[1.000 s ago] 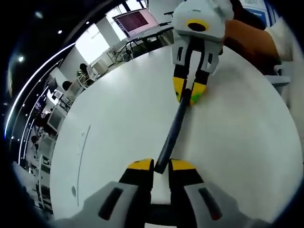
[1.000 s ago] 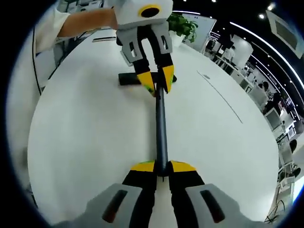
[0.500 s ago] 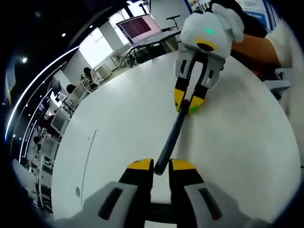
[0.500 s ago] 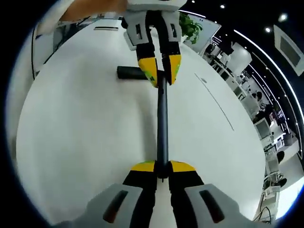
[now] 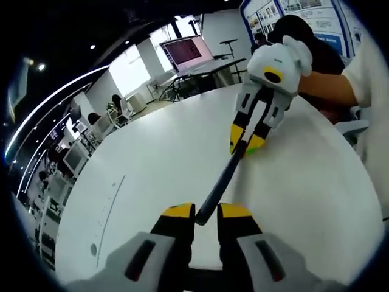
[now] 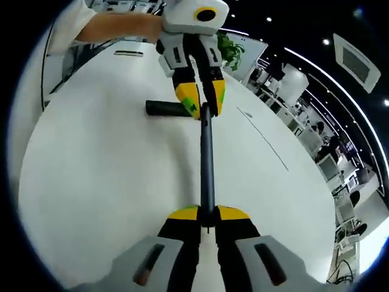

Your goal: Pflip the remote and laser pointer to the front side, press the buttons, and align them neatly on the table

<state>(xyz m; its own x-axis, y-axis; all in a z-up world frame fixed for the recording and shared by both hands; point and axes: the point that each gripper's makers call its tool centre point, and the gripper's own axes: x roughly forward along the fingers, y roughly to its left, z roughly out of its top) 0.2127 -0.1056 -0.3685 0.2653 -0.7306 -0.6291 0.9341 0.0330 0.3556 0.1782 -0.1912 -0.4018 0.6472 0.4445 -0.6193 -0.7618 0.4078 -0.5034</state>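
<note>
Presently, both claws on one slim dark bar, held between them over the white surface.

Left claw: left claw (image 5: 206, 211) has its jaws drawn in on the near end of the bar; in the right gripper view the same claw (image 6: 200, 103) sits at the bar's far end, gripping it.

Right claw: right claw (image 6: 207, 213) is pinched onto the opposite end of the bar; from the left gripper view it (image 5: 246, 140) shows at the far tip, jaws closed around it.

Held thing: remote (image 6: 207, 164), judged to be that from its long flat form, though which face is up I cannot tell. It spans from one claw to the other and looks lifted off the surface (image 5: 152, 176) rather than resting, but that is not certain.

Second thing: laser pointer (image 6: 163, 109), a short dark cylinder, lies on the surface just behind the left claw in the right gripper view, toward the far edge where a person's arm (image 6: 115, 24) comes in.

Handling, remote: probably light, rigid plastic; smooth casing, likely to slip or twist in a pinch at the tips. An end-to-end hold suits rolling it about its long axis. A grip on the side edges, off the buttons, seems safest.

Handling, pointer: round, so it may roll when nudged; best taken across the barrel near mid-length.

Surroundings: open office with desks and a lit screen (image 5: 188, 52) beyond the far edge.
</note>
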